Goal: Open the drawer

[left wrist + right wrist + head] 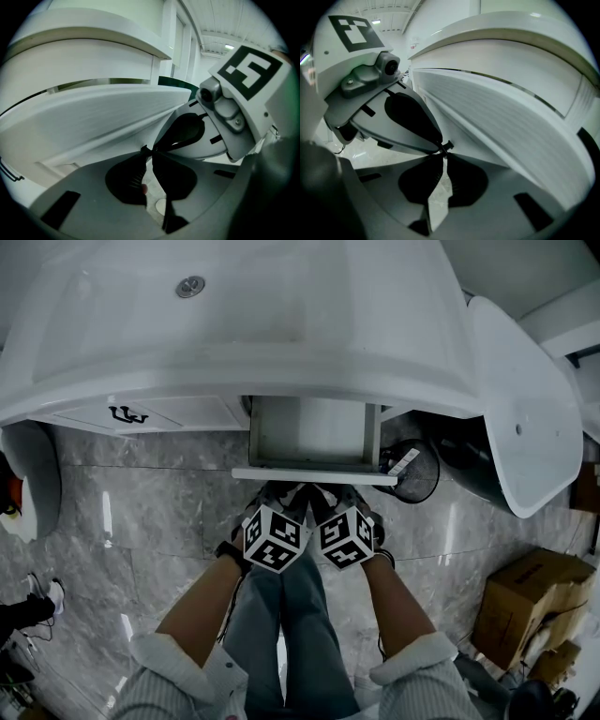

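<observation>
drawer (314,475) sits partway out under the white counter (244,362), its thin black handle (446,145) right at the fingertips. left gripper (149,152) and right gripper (443,149) are side by side, both clenched on that handle. black bin (419,472) just right of the drawer, cardboard box (530,601) well clear.

We see dim, cool light, pale glare streaks on the marble floor (141,512), a bright ceiling lamp (228,46) upper right in the left gripper view, fisheye bending and black corners in both gripper views, near surfaces soft
</observation>
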Demonstrator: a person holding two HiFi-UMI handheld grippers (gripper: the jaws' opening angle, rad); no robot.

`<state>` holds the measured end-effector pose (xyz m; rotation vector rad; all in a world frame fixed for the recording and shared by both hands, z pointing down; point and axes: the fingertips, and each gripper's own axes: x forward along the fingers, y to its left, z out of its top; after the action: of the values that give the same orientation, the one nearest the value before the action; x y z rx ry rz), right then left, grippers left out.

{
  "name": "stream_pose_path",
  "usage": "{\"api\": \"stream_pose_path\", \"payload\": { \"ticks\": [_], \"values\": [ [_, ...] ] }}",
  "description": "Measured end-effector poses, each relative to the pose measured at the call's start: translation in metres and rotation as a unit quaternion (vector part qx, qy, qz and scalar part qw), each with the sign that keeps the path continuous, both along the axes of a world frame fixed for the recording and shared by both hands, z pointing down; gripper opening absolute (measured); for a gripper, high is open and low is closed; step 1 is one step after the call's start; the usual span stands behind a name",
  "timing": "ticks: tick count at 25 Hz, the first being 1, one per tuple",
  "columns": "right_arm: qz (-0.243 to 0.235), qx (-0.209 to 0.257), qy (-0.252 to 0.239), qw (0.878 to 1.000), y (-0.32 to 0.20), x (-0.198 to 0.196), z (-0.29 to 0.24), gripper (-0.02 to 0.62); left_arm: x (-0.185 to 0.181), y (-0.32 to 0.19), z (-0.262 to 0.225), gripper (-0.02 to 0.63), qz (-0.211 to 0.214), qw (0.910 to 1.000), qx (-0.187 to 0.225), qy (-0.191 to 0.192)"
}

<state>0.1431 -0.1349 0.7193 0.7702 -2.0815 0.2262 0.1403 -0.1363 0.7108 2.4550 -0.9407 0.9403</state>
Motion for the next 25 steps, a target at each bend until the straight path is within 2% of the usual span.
{"api": "stream_pose_path", "payload": {
  "ticks": [15, 21, 25],
  "values": [
    [0.035, -0.007, -0.004, 0.999, 0.003, 0.004, 0.014, 0.034, 0.002, 0.003, 0.013, 0.051, -0.004, 0.9999, -0.016, 0.004],
    [0.065, -0.015, -0.018, 0.998, 0.004, 0.009, 0.013, 0.034, 0.002, 0.004, 0.013, 0.057, -0.030, 0.9990, -0.028, 0.021],
    [0.079, -0.019, -0.027, 0.996, 0.006, 0.008, 0.011, 0.034, -0.008, 0.011, 0.018, 0.057, -0.024, 0.9993, -0.030, 0.004]
  ]
}}
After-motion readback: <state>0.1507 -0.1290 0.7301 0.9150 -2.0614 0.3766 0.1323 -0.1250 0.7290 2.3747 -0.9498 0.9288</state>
